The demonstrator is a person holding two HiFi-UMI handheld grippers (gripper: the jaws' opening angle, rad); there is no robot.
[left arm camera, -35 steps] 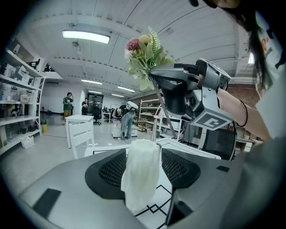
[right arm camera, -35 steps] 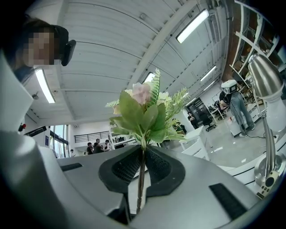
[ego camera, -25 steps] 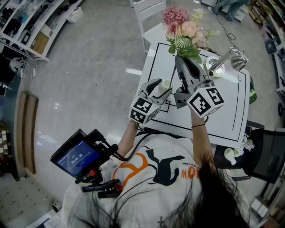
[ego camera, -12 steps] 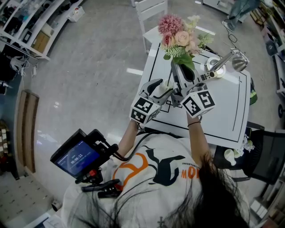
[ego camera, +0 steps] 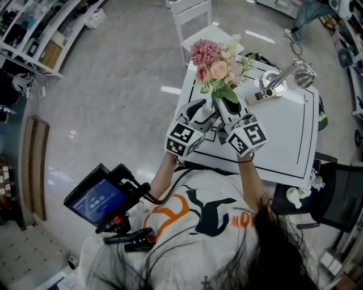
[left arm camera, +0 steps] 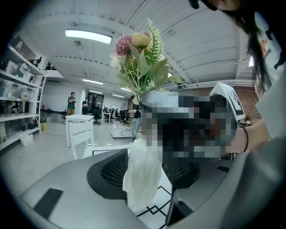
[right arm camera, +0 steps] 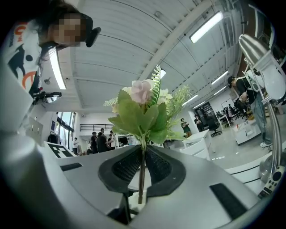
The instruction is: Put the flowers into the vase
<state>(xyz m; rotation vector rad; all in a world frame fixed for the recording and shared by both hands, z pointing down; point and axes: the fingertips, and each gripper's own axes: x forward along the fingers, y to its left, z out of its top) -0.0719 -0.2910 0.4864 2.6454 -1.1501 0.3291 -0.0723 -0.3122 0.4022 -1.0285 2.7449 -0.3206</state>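
White vase (left arm camera: 142,167) sits between the jaws of your left gripper (ego camera: 205,113), with both pads pressed on its sides, so it's clamped. It's over the near-left part of the white surface (ego camera: 283,141), above the black line markings (the left gripper view shows lines right behind its foot; can't tell if it stands on the surface or hangs just above). Your right gripper (ego camera: 224,106) is just beside the left one, the two marker cubes side by side near the surface's front edge. Its jaws are nearly together, pinched on the thin green stem (right arm camera: 141,170) of the flowers (ego camera: 217,63). The stem runs upright through the narrow gap between the pads, its cut end poking out below them. The flowers are pink blooms, a peach rose, fern and broad green leaves, standing clear above both grippers; in the head view they lie toward the surface's far-left corner. In the left gripper view the blooms rise directly above the vase, with the right gripper close behind it. Whether the stem end is inside the vase mouth, I can't tell. Silver desk lamp (ego camera: 296,73) stands at the far-right corner, well apart from the vase. White chair (ego camera: 190,12) sits beyond the surface. Small screen (ego camera: 97,199) on a mount is to your left, off the surface.
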